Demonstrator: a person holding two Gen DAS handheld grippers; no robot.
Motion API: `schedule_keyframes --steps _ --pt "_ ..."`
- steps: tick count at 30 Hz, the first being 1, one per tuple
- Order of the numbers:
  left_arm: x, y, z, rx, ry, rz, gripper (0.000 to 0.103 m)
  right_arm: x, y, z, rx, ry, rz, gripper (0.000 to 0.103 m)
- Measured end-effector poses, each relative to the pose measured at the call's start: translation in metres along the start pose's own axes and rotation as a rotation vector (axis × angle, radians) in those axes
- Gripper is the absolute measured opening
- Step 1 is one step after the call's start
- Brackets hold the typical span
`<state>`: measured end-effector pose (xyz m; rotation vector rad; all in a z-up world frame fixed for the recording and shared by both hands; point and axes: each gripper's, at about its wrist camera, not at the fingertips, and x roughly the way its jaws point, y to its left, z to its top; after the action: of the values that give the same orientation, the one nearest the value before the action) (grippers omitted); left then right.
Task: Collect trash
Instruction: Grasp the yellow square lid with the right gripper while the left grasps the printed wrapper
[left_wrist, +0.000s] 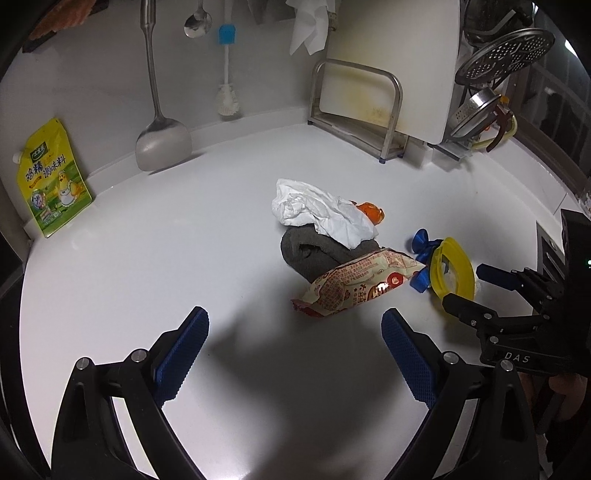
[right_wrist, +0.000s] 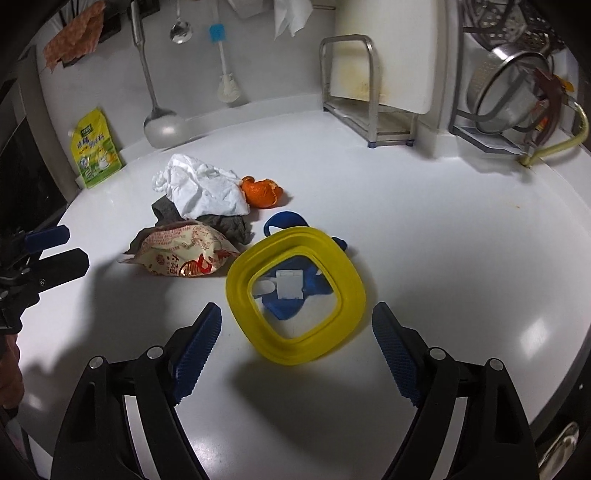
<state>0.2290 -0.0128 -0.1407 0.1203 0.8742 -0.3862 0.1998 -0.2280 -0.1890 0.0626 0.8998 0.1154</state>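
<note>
A pile of trash lies on the white counter (left_wrist: 147, 266): a crumpled white tissue (left_wrist: 321, 212), a grey cloth (left_wrist: 314, 254) under it, orange peel (left_wrist: 371, 212), and a printed snack wrapper (left_wrist: 354, 284). A yellow square ring (right_wrist: 295, 295) lies over a blue plastic piece (right_wrist: 284, 295). My left gripper (left_wrist: 295, 354) is open and empty, hovering short of the wrapper. My right gripper (right_wrist: 295, 350) is open and empty, its fingers either side of the ring's near edge; it also shows in the left wrist view (left_wrist: 476, 284). The pile shows in the right wrist view: tissue (right_wrist: 203, 188), peel (right_wrist: 262, 192), wrapper (right_wrist: 177, 253).
A yellow seasoning pouch (left_wrist: 55, 177) leans on the back wall at left. A ladle (left_wrist: 162, 140), a spoon and a bottle brush (left_wrist: 227, 96) hang there. A metal rack with a white cutting board (left_wrist: 388, 74) and a dish rack with a colander (right_wrist: 509, 88) stand at back right.
</note>
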Motion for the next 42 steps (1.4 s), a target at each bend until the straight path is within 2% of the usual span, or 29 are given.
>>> schedule_keyframes --steps 12,19,31,37,39,42 --pt "0.009 -0.001 0.004 -0.008 0.009 -0.011 0.093 0.013 0.004 0.011 -0.048 -0.01 0.015 0.079" --pt "0.014 -0.006 0.006 -0.012 0.018 -0.032 0.093 0.007 0.005 0.006 -0.045 -0.024 0.009 0.075" --pt "0.04 -0.021 0.009 0.034 0.032 -0.037 0.093 -0.032 -0.02 -0.016 0.16 -0.08 0.023 0.075" --pt "0.056 -0.024 0.013 0.04 0.057 -0.052 0.092 -0.054 -0.023 -0.025 0.215 -0.106 0.031 0.075" --pt "0.06 -0.026 0.014 0.037 0.066 -0.069 0.091 -0.059 -0.023 -0.028 0.226 -0.111 0.034 0.075" --pt "0.065 -0.029 0.015 0.034 0.082 -0.09 0.081 -0.063 -0.022 -0.032 0.24 -0.113 0.04 0.075"
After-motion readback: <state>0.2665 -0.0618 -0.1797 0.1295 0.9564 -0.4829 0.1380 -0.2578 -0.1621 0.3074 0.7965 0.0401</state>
